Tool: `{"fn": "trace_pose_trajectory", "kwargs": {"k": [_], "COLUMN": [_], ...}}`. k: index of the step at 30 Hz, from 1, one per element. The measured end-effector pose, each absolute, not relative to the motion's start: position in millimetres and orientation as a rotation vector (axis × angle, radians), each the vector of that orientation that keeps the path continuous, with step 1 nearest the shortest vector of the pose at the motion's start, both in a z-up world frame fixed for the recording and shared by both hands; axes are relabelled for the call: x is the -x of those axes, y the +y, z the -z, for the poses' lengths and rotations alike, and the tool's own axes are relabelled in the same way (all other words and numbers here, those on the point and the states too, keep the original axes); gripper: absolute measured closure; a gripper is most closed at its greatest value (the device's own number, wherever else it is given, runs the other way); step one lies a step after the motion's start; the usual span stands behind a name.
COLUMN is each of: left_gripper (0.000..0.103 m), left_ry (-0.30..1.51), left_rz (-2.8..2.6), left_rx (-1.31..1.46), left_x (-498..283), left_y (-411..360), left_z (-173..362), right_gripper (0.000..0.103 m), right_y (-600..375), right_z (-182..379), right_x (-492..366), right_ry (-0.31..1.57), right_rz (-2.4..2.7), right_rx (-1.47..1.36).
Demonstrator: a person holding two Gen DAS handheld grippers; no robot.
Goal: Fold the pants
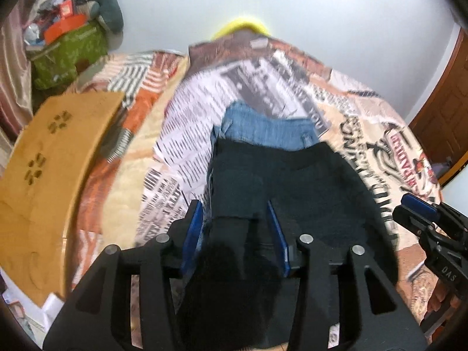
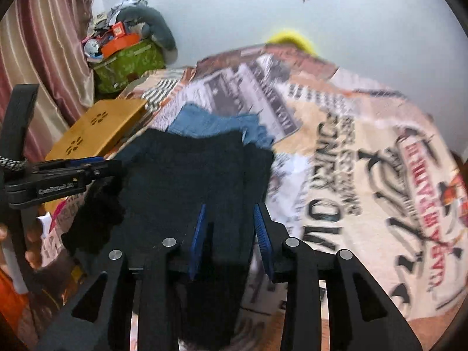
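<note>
A newsprint-patterned bedspread (image 2: pixel 336 134) is covering the bed, where dark navy fabric pants (image 1: pixel 280 181) are lying over folded blue denim jeans (image 1: pixel 269 130). Left gripper (image 1: pixel 237 228) and right gripper (image 2: pixel 229 228) jaws are each clamping the pants' near edge.

This is a bedroom in a home. A bed (image 2: pixel 365 152) with a newspaper-print cover fills the room, a striped curtain (image 2: pixel 49 44) hangs at one side, and a wooden door (image 1: pixel 447 117) stands opposite. A green bag (image 2: pixel 128 64) overflows with household clutter in the corner.
</note>
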State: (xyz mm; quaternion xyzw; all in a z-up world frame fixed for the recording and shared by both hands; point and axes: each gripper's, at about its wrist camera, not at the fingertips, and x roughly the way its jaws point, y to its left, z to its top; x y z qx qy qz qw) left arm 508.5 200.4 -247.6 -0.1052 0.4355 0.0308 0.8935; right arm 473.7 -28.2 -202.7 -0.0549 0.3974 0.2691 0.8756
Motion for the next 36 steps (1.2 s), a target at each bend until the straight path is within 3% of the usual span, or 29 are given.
{"fn": "trace_pose_trajectory", "kwargs": {"k": [9, 21, 30, 36], "left_gripper": [0.058, 0.058, 0.058, 0.047], "left_ry": [0.731, 0.429, 0.295, 0.233], "left_rz": [-0.061, -0.016, 0.025, -0.018], "left_rx": [0.147, 0.020, -0.039, -0.003], "left_x": [-434.7, -278.5, -175.2, -123.8], "left_y": [181.1, 115.2, 71.3, 61.2], "left_z": [139.0, 9.2, -16.1, -11.6], "right_gripper": [0.072, 0.072, 0.072, 0.072], "right_y": [-50.4, -90.5, -114.6, -124.8], "right_z": [108.7, -1.1, -24.4, -20.2], "right_x": [-416.1, -286.1, -199.0, -160.1], "right_ry": [0.659, 0.378, 0.238, 0.200], "right_rz": [-0.619, -0.705, -0.720, -0.721], "right_rx": [0.044, -0.026, 0.008, 0.001]}}
